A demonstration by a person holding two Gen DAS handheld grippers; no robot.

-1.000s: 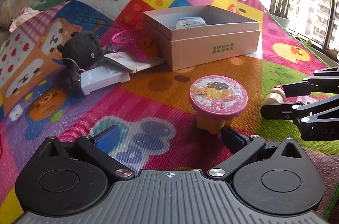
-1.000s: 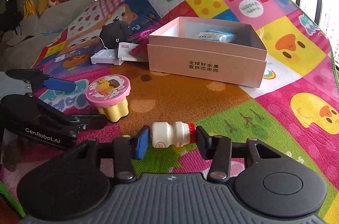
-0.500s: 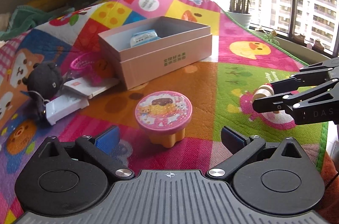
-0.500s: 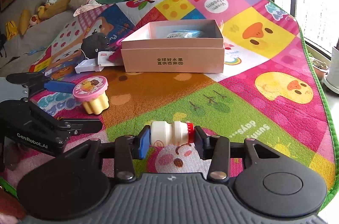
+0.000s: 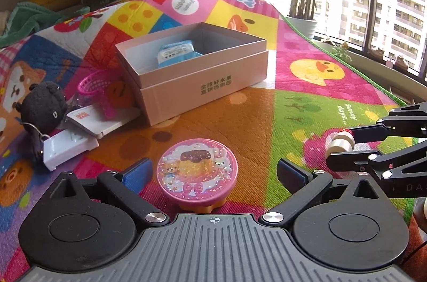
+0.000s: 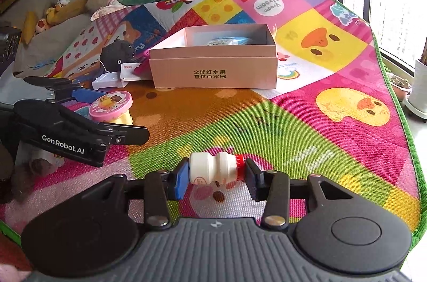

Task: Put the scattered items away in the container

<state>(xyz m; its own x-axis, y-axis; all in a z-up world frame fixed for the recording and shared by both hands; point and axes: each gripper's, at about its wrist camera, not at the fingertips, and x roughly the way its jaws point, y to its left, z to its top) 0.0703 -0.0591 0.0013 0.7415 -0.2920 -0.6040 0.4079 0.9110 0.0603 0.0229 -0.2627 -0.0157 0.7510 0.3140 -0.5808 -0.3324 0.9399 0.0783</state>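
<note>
Starting far left: black plush, then a white tray, a white card box and a pink basket, all bunched against the left end of the pink container. A blue packet is already inside the container. Left hand-held gripper is closing from near full width, with the pudding-cup toy between its pads; blue pads not yet touching it, toy sits on the play mat. Right hand-held gripper is part closed and clamps the small yogurt bottle end to end, sideways, red cap toward its right pad, short of the container's front wall.
</note>
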